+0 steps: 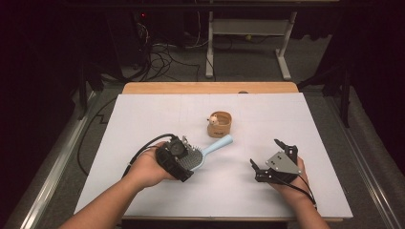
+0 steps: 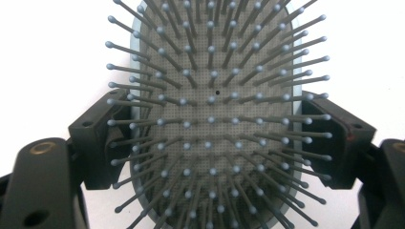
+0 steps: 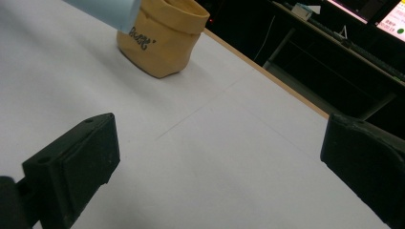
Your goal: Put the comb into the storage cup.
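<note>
Work in hand: we hold a light blue paddle hairbrush (image 1: 203, 153) with our left claw (image 1: 184, 160), above the white worktop (image 1: 143, 124).
Left claw: it is clenched on the brush head; in the left gripper view the two black jaws press on both sides of the hairbrush (image 2: 215, 119), with the bristles facing the camera.
Right claw: our right claw (image 1: 268, 155) is released, the jaws stand wide apart with nothing between them, and it rests low over the worktop, well apart from the brush.
Place of the brush: its handle points toward a small tan paper bag (image 1: 219, 124) and ends near it.
Progress: we judge that the pick-up is done; where the brush must go is not yet settled, perhaps into the bag (image 3: 162, 36).
Hard to see: a small pale thing sits inside the bag, but we cannot tell what it is. The printed word on the bag is too blurred to read. The brush handle is cut off in the right gripper view.
</note>
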The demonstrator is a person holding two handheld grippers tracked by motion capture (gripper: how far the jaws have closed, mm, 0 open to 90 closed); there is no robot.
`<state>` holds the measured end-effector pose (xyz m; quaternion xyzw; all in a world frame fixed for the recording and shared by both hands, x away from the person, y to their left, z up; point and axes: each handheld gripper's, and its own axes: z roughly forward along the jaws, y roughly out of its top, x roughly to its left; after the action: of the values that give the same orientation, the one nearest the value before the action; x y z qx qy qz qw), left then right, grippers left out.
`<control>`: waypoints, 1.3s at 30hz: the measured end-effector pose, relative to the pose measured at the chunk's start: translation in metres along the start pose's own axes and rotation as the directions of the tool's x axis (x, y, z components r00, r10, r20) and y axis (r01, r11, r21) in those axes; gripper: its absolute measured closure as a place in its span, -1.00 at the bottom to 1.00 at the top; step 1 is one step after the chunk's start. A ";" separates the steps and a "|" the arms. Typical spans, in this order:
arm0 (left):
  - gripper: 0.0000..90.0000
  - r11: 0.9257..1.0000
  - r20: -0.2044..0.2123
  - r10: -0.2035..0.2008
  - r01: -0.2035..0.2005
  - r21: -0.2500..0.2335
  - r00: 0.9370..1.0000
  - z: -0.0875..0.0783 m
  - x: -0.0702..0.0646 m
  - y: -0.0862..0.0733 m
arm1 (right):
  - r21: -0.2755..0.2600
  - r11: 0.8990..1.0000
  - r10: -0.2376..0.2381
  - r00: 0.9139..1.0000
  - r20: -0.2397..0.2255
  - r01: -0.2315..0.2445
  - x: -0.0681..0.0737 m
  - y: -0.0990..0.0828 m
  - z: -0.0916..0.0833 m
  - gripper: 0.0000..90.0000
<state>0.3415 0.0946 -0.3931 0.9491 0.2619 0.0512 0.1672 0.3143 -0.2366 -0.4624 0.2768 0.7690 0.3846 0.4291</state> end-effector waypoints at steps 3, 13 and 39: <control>-0.54 1.000 0.003 0.004 -0.004 0.003 1.000 0.001 -0.001 0.002 | 0.003 0.999 -0.040 0.999 -0.013 0.041 0.004 0.001 0.000 -0.99; -0.54 1.000 0.003 0.022 -0.022 0.016 1.000 0.004 -0.008 0.012 | 0.003 0.987 -0.163 0.986 -0.030 0.163 0.021 0.004 0.001 -0.99; -0.54 0.998 0.012 0.060 -0.060 0.025 0.998 0.008 -0.020 0.028 | 0.031 0.868 -0.496 0.868 0.024 0.495 0.048 0.013 -0.002 -0.97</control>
<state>0.3394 0.0597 -0.3907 0.9589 0.2330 0.0476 0.1547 0.2907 -0.1938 -0.4726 0.0816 0.8120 0.2480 0.5220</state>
